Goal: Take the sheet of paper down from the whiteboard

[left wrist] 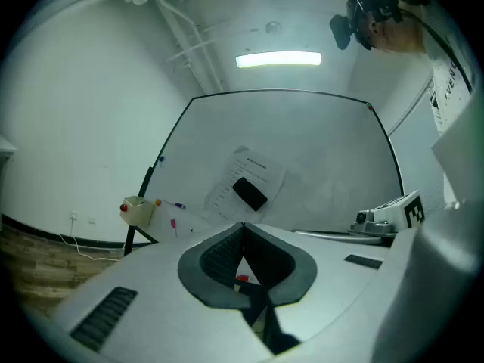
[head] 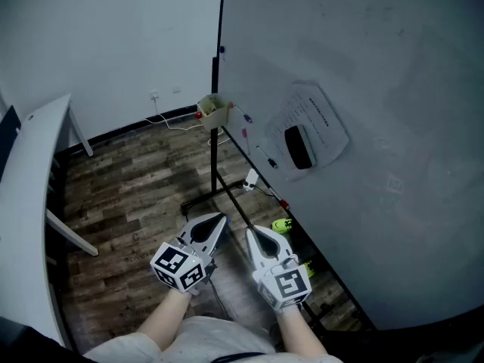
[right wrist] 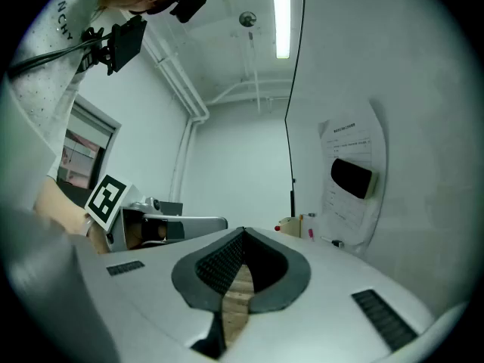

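The sheet of paper [head: 321, 119] is up on the whiteboard [head: 393, 74], on the board's lower half and toward its left edge. A black eraser [head: 299, 147] sits flat across the middle of the sheet. It is probably magnetic, and I'd judge it is the only thing pinning the paper there, since I see no tape or clips. Whoever takes the sheet down will likely have to deal with that block first, or slide the paper out from under it.

Both claws are held back from the whiteboard, side by side and roughly level, pointing toward it. The left gripper [head: 218, 221] has its jaws pressed together with nothing between them, and the right gripper [head: 254, 237] is the same: closed and empty. That looks like a resting pose before the reach (neither is near the paper yet).

A small yellowish cup [head: 214, 112] hangs at the whiteboard's lower left corner, with a few markers stuck to the board nearby.

As for writing, the sheet carries a heading and rows of printed lines, all too small to read. The cubes bear only black-and-white square markers.
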Available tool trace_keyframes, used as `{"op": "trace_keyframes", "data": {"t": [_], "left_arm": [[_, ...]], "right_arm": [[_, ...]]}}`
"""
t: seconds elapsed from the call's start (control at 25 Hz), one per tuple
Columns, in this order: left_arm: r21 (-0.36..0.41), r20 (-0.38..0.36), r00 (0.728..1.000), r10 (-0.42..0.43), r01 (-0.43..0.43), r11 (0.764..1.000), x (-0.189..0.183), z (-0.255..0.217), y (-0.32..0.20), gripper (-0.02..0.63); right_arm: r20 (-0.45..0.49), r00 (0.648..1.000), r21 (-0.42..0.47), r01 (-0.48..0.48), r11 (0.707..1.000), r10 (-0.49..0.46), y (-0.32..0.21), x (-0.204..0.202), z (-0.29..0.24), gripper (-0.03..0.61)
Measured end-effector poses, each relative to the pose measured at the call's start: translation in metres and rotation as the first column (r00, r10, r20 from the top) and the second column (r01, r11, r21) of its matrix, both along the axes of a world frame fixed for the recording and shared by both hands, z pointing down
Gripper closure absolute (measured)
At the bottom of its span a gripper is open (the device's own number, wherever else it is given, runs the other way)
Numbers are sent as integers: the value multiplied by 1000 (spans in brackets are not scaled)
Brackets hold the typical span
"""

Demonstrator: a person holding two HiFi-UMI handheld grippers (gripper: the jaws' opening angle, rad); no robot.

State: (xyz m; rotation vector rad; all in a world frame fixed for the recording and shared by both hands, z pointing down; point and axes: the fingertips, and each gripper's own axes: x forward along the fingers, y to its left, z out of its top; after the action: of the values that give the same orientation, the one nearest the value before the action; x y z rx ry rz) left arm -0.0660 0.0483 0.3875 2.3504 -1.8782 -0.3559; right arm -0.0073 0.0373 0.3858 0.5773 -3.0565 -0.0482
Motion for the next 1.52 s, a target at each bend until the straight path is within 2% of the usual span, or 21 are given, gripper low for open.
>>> {"op": "trace_keyframes", "data": {"t": [0.2, 0.48, 0.68, 0.8, 1.04, 1.16, 1.36, 1.52], "left_arm": [[-9, -10, 1000, -23, 23, 1000, -3, 11, 1, 600], [-25, -23, 1000, -21, 20, 999, -13, 22, -21, 600], [-6, -24, 999, 36, -36, 999, -23, 21, -72, 600], [10, 6, 996, 86, -86, 996, -26, 13, -101, 600], [61, 48, 988, 144, -147, 987, -34, -19, -156, 600], [80, 56, 984, 171, -175, 981, -30, -25, -173, 600], [92, 61, 978, 198, -203, 975, -25, -28, -186, 600], [106, 70, 977, 201, -208, 972, -23, -34, -192, 600]], "right_arm": [[-7, 999, 36, 54, 998, -53, -1, -7, 17, 561], [-29, 999, 66, 25, 998, -23, -24, -10, 21, 561], [-53, 998, 129, -24, 991, 31, -65, -24, 13, 561], [-48, 996, 154, -66, 986, 74, -87, -30, 3, 561], [14, 988, 217, -151, 964, 152, -128, -34, -37, 561], [1, 985, 238, -168, 957, 173, -139, -36, -46, 561], [-32, 981, 322, -173, 931, 194, -143, -43, -52, 561], [-37, 976, 329, -193, 925, 217, -146, -42, -53, 561]]}}
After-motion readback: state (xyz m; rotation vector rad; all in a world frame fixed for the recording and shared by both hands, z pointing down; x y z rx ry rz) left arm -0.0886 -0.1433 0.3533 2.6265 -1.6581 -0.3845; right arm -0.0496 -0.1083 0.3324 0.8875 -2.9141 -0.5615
